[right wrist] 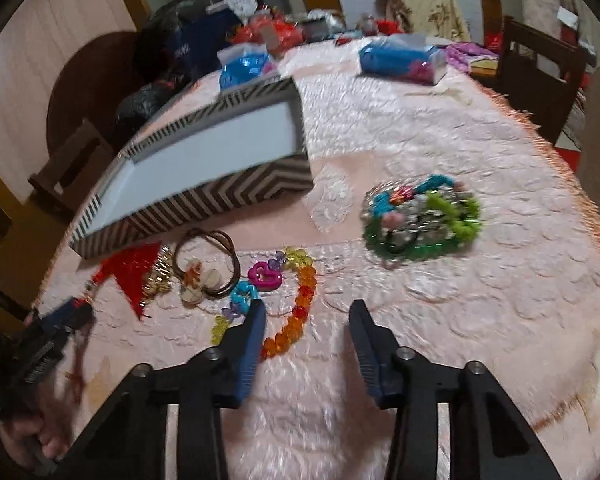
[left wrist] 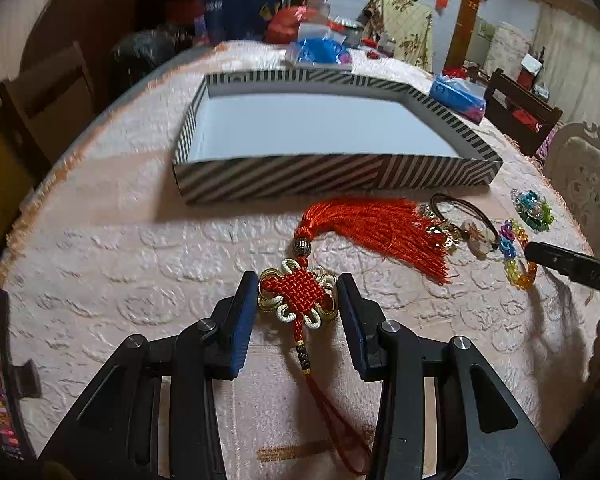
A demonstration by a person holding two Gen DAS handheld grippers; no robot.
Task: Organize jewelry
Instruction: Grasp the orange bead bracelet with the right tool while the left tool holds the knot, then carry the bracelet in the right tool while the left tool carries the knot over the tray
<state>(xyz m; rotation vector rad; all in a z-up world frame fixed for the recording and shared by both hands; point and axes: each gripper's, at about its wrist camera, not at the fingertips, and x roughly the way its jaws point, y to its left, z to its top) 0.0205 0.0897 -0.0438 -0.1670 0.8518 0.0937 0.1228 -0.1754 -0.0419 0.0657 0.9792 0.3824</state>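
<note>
Straddling the red knot ornament (left wrist: pixel 298 295), the left fingers (left wrist: pixel 244 312) touch its sides.

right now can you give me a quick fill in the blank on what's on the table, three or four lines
1. The left gripper has its jaws on either side of the red ____ ornament.
2. The striped box holds ____.
3. The orange beads belong to a ____ lying by the right gripper.
4. The red tassel lies ____ the box, on the cloth.

Missing: knot; nothing; bracelet; outside
</note>
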